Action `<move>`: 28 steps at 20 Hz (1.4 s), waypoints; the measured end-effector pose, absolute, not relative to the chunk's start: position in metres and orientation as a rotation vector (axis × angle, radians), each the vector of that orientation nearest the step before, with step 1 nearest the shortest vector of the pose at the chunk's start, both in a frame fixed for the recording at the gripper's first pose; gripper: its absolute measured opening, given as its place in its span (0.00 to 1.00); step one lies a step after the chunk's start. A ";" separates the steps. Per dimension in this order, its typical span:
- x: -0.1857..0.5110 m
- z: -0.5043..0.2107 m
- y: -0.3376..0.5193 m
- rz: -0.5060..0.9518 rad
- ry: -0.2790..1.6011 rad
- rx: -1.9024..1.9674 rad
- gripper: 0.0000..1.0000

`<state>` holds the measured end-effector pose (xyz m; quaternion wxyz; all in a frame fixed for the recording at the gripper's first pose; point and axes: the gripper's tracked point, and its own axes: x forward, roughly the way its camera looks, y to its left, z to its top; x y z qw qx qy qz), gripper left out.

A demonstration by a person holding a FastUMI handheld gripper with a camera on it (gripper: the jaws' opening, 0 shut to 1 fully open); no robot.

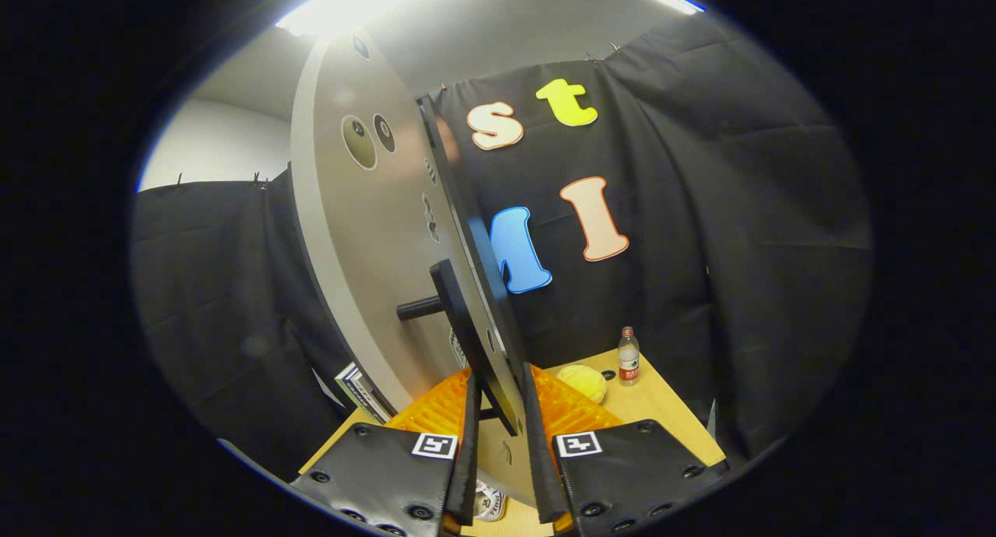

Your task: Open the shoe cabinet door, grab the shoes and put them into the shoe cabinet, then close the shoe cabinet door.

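**Fingers straddling the edge of the shoe cabinet door**

The gripper is sitting low over the wooden worktop; its 2 black fingers are standing slightly apart, with the lower edge of the cabinet door running down into the gap between them; whether both fingers are actually pressing on the door is something I cannot tell, since the contact is not plain.

The door is a large grey panel, seen nearly edge-on and leaning away to the left of the fingers; its thin dark edge is facing the camera; a black handle is sticking out from its face on a short post, just above and ahead of the fingertips. A few small round stickers are showing high on the door's face; their print is too small to read.

An orange ribbed piece is lying on the worktop just beyond the fingers, on both sides of the door edge; what it is I cannot tell. Beyond it, to the right, a yellow soft thing is resting on the worktop; just beside that, a clear bottle with a red label is standing upright; the label's writing is too small to read. A small round thing with print is lying under the left finger; its writing is unreadable.
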<state>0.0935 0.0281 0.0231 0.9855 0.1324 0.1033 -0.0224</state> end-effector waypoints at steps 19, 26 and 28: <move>-0.019 -0.152 0.134 0.046 0.588 0.085 0.97; 0.024 -0.232 0.224 0.260 0.720 -0.028 0.97; 0.037 -0.258 0.235 0.287 0.772 -0.036 0.97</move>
